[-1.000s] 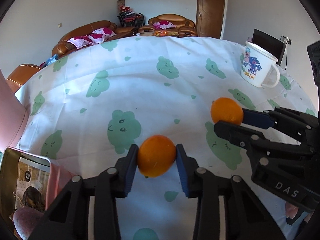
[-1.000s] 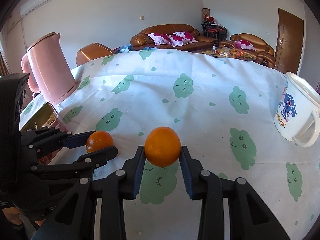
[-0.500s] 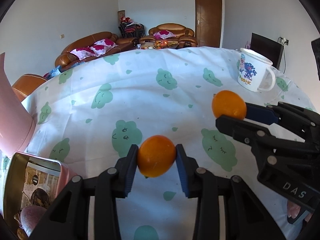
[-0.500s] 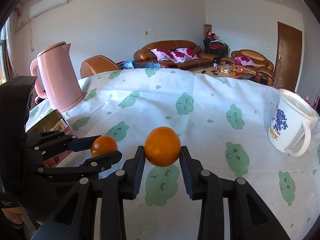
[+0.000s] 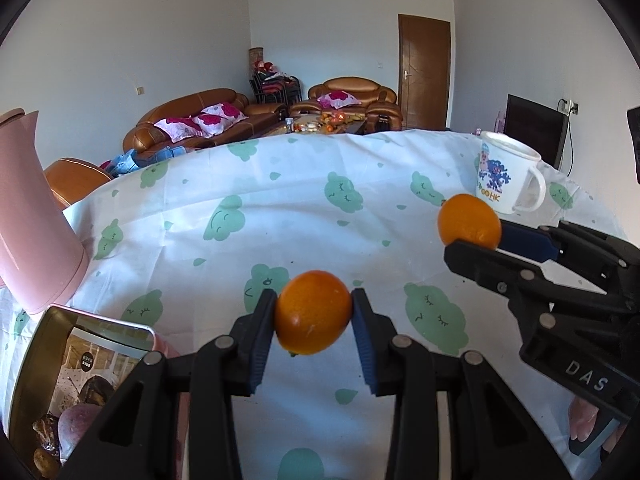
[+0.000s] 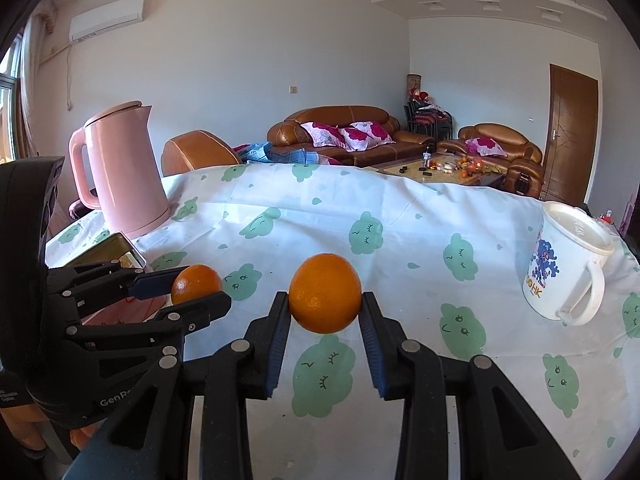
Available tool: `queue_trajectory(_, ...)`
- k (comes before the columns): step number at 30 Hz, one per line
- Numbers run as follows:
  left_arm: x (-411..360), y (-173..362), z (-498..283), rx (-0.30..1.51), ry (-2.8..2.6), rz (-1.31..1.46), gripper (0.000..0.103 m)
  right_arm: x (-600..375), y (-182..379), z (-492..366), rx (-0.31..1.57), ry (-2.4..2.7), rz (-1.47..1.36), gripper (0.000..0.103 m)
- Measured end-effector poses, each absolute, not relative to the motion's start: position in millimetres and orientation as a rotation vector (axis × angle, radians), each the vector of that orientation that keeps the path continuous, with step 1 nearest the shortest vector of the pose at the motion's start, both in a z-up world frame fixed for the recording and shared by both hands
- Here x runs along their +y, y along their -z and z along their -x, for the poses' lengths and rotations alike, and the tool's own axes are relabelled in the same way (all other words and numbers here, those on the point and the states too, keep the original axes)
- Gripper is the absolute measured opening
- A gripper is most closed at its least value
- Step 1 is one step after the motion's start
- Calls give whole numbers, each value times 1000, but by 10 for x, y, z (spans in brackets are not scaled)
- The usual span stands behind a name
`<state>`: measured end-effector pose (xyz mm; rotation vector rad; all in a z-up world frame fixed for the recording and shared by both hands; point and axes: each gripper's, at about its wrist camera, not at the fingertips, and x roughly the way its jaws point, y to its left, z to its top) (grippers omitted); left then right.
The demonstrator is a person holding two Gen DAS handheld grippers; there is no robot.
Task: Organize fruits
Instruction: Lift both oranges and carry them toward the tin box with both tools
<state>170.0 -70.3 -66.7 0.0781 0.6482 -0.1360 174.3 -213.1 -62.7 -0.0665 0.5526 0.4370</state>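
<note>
Each gripper carries an orange above the cloud-print tablecloth [image 5: 360, 216]. In the left wrist view my left gripper [image 5: 313, 312] is shut on one orange [image 5: 312, 314], held between its blue pads. To the right in that view, the right gripper [image 5: 472, 236] grips the second orange [image 5: 466, 222]. In the right wrist view my right gripper [image 6: 325, 300] is shut on that orange [image 6: 325, 293], and the left gripper [image 6: 192, 286] with its orange [image 6: 196, 282] shows at the left. Both fruits hang clear of the cloth.
A pink kettle [image 6: 120, 172] stands at the table's left side. A metal tin [image 5: 80, 384] holding fruit sits at the near left, below the kettle. A white printed mug [image 6: 564, 268] stands at the right. Sofas and a low table lie beyond the table's far edge.
Both grippers have risen a little and tilted up with their oranges still gripped. More of the room and the kettle has come into view.
</note>
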Motion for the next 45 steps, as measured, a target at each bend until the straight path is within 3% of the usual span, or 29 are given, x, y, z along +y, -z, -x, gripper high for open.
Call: queue_trajectory(45, -586, 453, -1247, 413, 74, -51, 39, -2148, 467, -1370, 351, -404, 109, 37)
